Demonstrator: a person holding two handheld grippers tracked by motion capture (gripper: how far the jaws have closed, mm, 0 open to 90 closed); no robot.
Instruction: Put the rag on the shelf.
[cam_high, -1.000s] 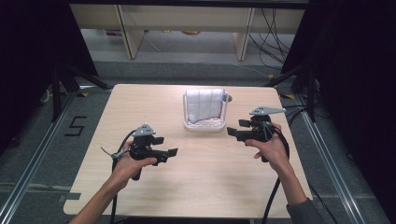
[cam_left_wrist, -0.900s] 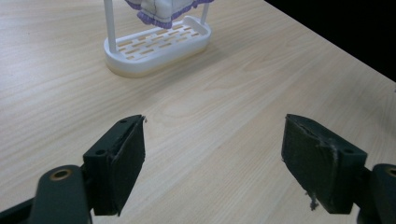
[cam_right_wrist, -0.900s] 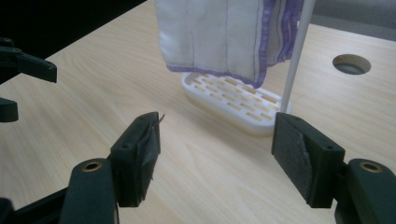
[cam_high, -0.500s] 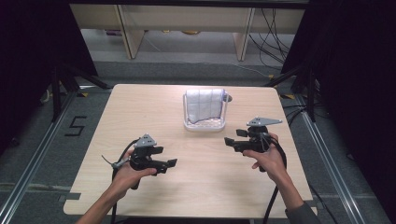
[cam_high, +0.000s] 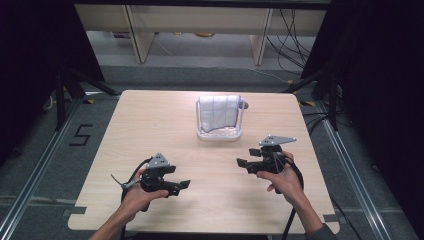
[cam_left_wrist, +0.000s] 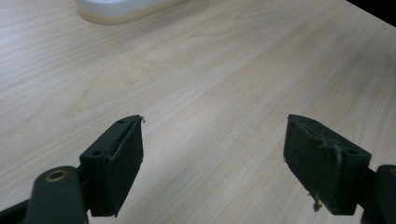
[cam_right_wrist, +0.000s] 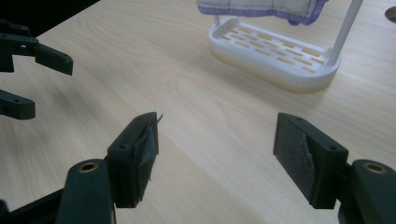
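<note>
Your left gripper (cam_high: 181, 184) sits low over the near left part of the bench (cam_high: 150, 130), jaws spread wide with nothing but bare wood between them. In the left gripper view the two black pads (cam_left_wrist: 123, 161) stand well apart, a bit of fluff clinging to the right-hand one, and the wood grain runs clean through the gap. Your left hand (cam_high: 137, 192) wraps the body from below, cable looping out to the side.

Over to your right gripper (cam_high: 243, 164): wide open as well and holding nothing, jaws pointing across the bench toward the left one. Your right hand (cam_high: 284, 177) grips it from behind, the grey three-cornered plate riding on top. In the right gripper view its pads (cam_right_wrist: 140, 156) frame empty bench, and your left gripper's jaws poke in at the far left edge.

Beyond both of them, toward the far middle of the bench, stands the white rack (cam_high: 218, 133), a slotted tray with an upright frame. A white cloth (cam_high: 219, 112) hangs draped over that frame; in the right gripper view its lower hem looks edged in purple, though the picture cuts it off at the top. Rack and cloth sit well apart from both grippers, somewhat nearer your right one.
</note>
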